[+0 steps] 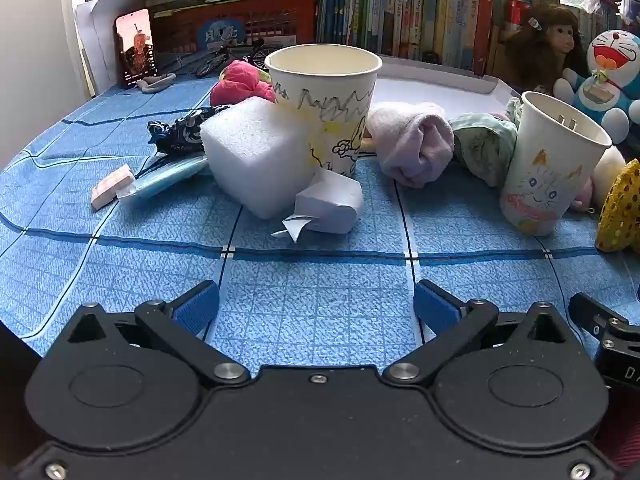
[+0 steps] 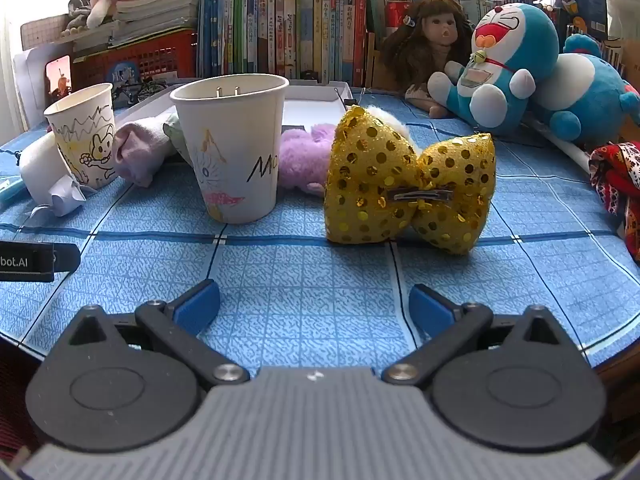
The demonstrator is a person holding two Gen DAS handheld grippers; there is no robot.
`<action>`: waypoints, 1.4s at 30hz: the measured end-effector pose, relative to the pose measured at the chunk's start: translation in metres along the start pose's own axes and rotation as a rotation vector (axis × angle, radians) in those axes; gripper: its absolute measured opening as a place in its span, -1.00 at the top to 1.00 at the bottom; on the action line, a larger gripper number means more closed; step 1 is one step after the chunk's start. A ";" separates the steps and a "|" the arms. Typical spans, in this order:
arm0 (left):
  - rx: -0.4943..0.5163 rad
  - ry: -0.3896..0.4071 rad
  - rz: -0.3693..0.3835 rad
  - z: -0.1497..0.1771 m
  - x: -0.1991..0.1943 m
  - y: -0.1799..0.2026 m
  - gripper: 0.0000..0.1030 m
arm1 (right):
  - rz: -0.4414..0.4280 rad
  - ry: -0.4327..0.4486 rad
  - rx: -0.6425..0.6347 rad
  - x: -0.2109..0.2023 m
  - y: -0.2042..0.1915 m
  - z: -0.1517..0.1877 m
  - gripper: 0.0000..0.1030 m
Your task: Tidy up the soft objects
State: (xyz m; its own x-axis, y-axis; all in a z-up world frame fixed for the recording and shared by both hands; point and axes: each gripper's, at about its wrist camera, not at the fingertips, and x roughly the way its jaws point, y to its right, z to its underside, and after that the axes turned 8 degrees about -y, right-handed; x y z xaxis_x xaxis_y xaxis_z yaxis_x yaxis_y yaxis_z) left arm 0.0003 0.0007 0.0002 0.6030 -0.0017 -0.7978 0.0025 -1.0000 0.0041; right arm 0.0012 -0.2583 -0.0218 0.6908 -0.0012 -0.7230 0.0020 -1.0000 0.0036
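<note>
Blue-padded left gripper (image 1: 316, 304) is hovering nearest, jaws spread wide, nothing between them, over the blue checked cloth on the counter (image 1: 316, 280). Right gripper (image 2: 314, 304) is doing the same in its own view, jaws spread, empty, over the same cloth.

Just beyond the left gripper, a crumpled white paper scrap (image 1: 328, 208) is lying against a white foam block (image 1: 256, 156). A paper cup with a scribbled cartoon (image 1: 328, 100) is standing upright behind the block, touching it. Left of the block, a blue face mask (image 1: 168, 180) and a dark patterned cloth (image 1: 180, 132) are lying. Right of that cup, a rolled pale pink sock (image 1: 412, 144) and a greenish cloth bundle (image 1: 484, 148) are sitting side by side, then a second paper cup with a cat drawing (image 1: 548, 164), tilted in the left view.

In the right view, a gold sequin bow (image 2: 408, 184) is lying just right of the cat cup, clip side facing near, with a purple plush (image 2: 304, 156) behind both. Far right, a red patterned cloth (image 2: 616, 184) is bunching at the edge. Farther back, a white tray (image 2: 316, 96), a doll (image 2: 432, 40) and blue cat plush toys (image 2: 508, 64) are sitting before a bookshelf (image 2: 288, 28).
</note>
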 end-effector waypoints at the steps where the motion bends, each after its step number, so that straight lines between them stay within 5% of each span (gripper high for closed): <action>1: 0.001 0.001 0.002 0.000 0.000 -0.001 -1.00 | 0.003 -0.001 -0.003 0.000 0.000 0.000 -1.00; 42: 0.030 0.010 0.015 0.002 -0.003 -0.001 -1.00 | 0.004 -0.009 -0.005 0.000 -0.001 -0.001 -1.00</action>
State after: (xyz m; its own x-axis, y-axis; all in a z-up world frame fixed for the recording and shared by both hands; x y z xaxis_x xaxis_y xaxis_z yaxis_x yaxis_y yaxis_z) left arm -0.0029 0.0016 0.0012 0.6110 -0.0172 -0.7914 -0.0307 -0.9995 -0.0020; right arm 0.0017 -0.2570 -0.0213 0.6845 -0.0050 -0.7290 0.0027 -1.0000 0.0094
